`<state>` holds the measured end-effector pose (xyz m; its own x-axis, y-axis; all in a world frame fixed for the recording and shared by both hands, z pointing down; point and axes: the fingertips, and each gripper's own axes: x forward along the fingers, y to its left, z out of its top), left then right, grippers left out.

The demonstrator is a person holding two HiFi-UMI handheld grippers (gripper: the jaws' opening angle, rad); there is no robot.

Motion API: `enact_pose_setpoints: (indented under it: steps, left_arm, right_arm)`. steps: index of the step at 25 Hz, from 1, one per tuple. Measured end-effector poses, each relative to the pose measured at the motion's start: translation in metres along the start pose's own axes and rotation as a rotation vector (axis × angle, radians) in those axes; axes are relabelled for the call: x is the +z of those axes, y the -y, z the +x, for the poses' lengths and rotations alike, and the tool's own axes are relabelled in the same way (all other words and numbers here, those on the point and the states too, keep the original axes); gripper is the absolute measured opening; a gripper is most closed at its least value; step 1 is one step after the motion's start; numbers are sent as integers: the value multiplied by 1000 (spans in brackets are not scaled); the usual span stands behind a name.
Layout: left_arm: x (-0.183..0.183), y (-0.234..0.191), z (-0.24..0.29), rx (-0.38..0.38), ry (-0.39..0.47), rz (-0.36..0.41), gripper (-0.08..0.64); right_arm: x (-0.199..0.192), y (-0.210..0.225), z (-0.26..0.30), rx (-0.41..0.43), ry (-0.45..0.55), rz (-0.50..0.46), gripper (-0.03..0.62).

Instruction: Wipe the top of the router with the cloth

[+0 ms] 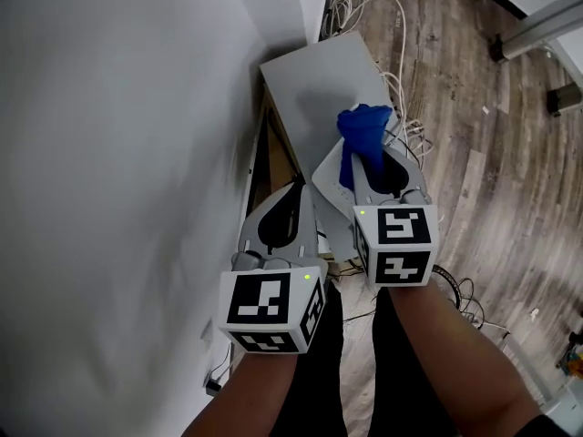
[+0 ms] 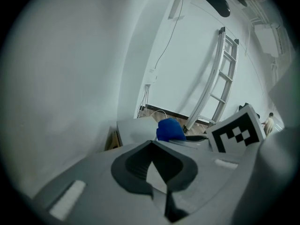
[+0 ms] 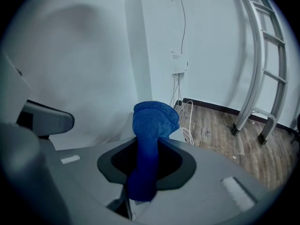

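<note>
Nearest, a person's two forearms (image 1: 435, 353) are reaching forward and down, each holding a gripper topped by a black-and-white marker cube. The left gripper (image 1: 300, 189) is hanging close to a pale wall (image 1: 118, 153), its jaws resting together with nothing between them. Just beside it and a little farther forward, the right gripper (image 1: 364, 173) is clamping a blue cloth (image 1: 363, 130); the cloth is standing up out of the jaws in a bunched fold. The bunch is sitting over the near right part of the router (image 1: 314, 85), a grey flat-topped box set against the wall; whether cloth and top are touching cannot be told. Beyond the router, white cables (image 1: 364, 7) are trailing across a wooden floor (image 1: 474, 153). Farther off, a curved metal ladder (image 3: 262, 55) is leaning against the wall.
</note>
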<state>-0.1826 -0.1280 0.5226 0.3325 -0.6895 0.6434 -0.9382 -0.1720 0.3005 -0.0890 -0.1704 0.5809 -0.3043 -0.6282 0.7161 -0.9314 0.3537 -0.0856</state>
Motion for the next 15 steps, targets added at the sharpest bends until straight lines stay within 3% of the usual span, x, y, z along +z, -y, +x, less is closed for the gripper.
enact_pose_setpoints:
  steps: [6,10,15]
  left_arm:
    - [29,-3,-7,3,42,10,0]
    - [49,-9,-24,23,61,27,0]
    - [32,-40,-14,75,50,57,0]
  right_arm:
    - [43,-16,-26,20,83,-23,118]
    - [74,-43,-40,80,131,40,118]
    - [51,-63,2,108,96,89,118]
